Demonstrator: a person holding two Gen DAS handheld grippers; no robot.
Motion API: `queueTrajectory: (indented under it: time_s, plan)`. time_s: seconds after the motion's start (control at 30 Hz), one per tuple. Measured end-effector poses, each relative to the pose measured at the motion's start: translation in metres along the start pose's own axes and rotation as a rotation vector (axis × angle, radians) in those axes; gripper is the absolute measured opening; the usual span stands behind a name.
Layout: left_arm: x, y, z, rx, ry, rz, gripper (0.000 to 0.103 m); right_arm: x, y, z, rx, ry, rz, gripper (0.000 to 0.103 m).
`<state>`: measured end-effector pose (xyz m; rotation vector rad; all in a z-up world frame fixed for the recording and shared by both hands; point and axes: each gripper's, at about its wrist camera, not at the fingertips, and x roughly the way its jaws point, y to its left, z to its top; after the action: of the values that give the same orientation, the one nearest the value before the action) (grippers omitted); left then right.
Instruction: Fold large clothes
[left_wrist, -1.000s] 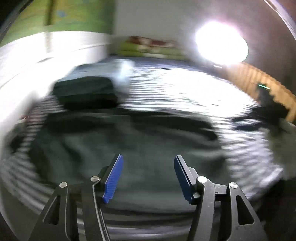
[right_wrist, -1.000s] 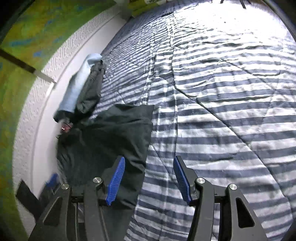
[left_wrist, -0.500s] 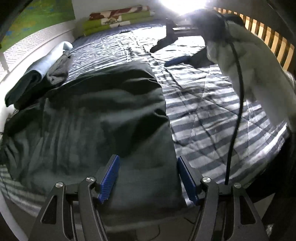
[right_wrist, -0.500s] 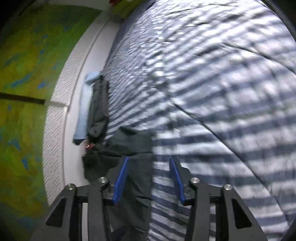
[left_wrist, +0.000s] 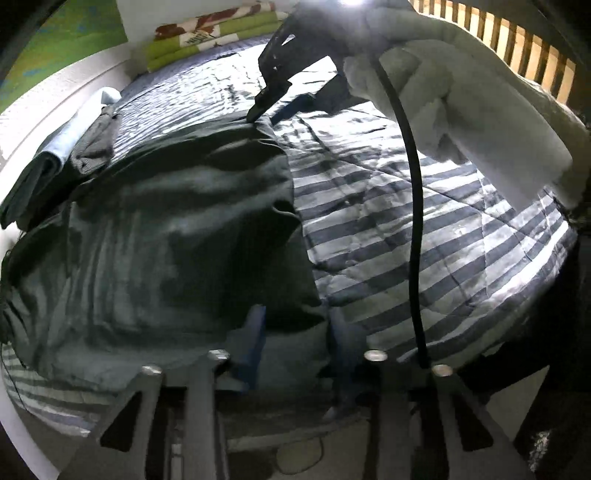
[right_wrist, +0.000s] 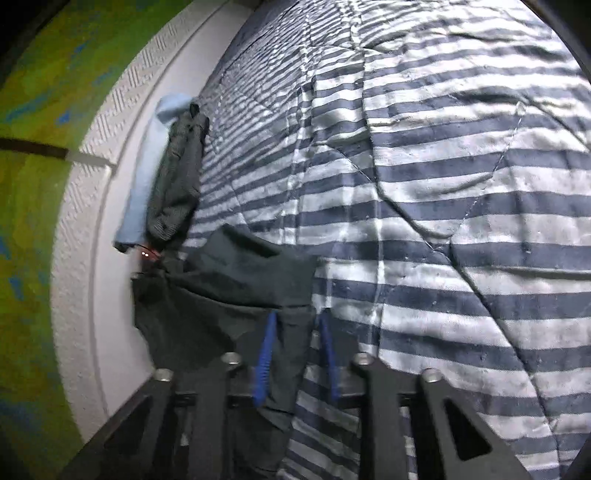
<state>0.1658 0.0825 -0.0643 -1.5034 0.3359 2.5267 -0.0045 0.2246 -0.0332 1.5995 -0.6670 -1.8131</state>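
Observation:
A large dark green garment (left_wrist: 166, 229) lies spread on the striped quilt (left_wrist: 388, 229). My left gripper (left_wrist: 295, 332) is at its near right corner. The jaws are closing, cloth lies between the blurred blue pads, and a gap still shows. My right gripper (left_wrist: 267, 110), held by a hand in a white sleeve (left_wrist: 480, 110), is at the garment's far right corner. In the right wrist view the right gripper (right_wrist: 297, 332) is closing on the edge of the garment (right_wrist: 229, 288), with dark cloth filling the narrow space between its pads.
Folded clothes, pale blue and dark (left_wrist: 55, 162), lie along the white wall (right_wrist: 85, 258) beyond the garment. Green folded bedding (left_wrist: 207, 40) is stacked at the head of the bed. Wooden slats (left_wrist: 517, 48) stand on the right. A black cable (left_wrist: 413, 221) hangs across the quilt.
The left view swung down to the garment's near corner and its pads drew closer. The right gripper dropped onto the garment's far corner and its pads narrowed around the cloth.

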Motion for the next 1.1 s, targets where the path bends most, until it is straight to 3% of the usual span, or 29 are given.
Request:
queueTrajectory:
  time_s: [0.23, 0.3, 0.37, 0.43, 0.47, 0.5, 0.7, 0.77, 0.83, 0.9, 0.93, 1.03, 1.07, 1.1]
  plan:
    - [-0.004, 0.008, 0.001, -0.015, 0.023, -0.038, 0.021, -0.009, 0.016, -0.001, -0.053, -0.040, 0.016, 0.003]
    - [-0.004, 0.008, -0.001, -0.019, 0.029, -0.022, 0.032, -0.009, 0.018, -0.001, -0.060, -0.038, 0.012, 0.003]
    - [-0.003, 0.007, -0.002, -0.002, 0.031, -0.013, 0.033, -0.009, 0.015, -0.001, -0.052, -0.035, 0.004, 0.003]
    - [-0.004, 0.007, -0.003, 0.001, 0.031, -0.032, 0.020, -0.010, 0.015, -0.001, -0.047, -0.038, 0.002, 0.002]
    - [-0.004, 0.007, -0.003, 0.001, 0.033, -0.042, 0.008, -0.011, 0.015, -0.001, -0.048, -0.043, -0.004, 0.002]
    - [-0.005, 0.007, -0.003, 0.001, 0.029, -0.034, 0.005, -0.011, 0.015, -0.002, -0.049, -0.048, -0.010, 0.002]
    - [-0.025, 0.016, 0.002, -0.051, -0.011, -0.094, 0.003, -0.030, 0.033, 0.001, -0.114, -0.115, -0.021, 0.001]
    - [-0.026, 0.016, 0.004, -0.038, -0.012, -0.096, 0.002, -0.034, 0.034, 0.004, -0.145, -0.154, -0.071, 0.001]
    - [-0.020, 0.014, 0.003, -0.024, 0.004, -0.096, 0.002, -0.031, 0.017, 0.009, -0.082, -0.161, -0.078, 0.001]
    - [-0.014, 0.014, 0.001, -0.030, 0.019, -0.099, 0.002, -0.038, -0.002, 0.014, -0.017, -0.207, -0.139, 0.001]
    - [-0.014, 0.014, -0.001, -0.038, 0.014, -0.097, 0.003, -0.044, -0.010, 0.017, 0.008, -0.223, -0.148, 0.003]
    - [-0.017, 0.014, -0.003, -0.049, -0.006, -0.099, 0.003, -0.065, -0.018, 0.019, 0.032, -0.223, -0.065, 0.007]
    - [-0.020, 0.016, -0.002, -0.055, -0.017, -0.105, 0.003, -0.067, -0.014, 0.018, 0.008, -0.193, -0.040, 0.017]
    - [-0.019, 0.019, -0.001, -0.061, -0.023, -0.107, 0.003, -0.065, -0.009, 0.015, -0.009, -0.161, -0.015, 0.036]
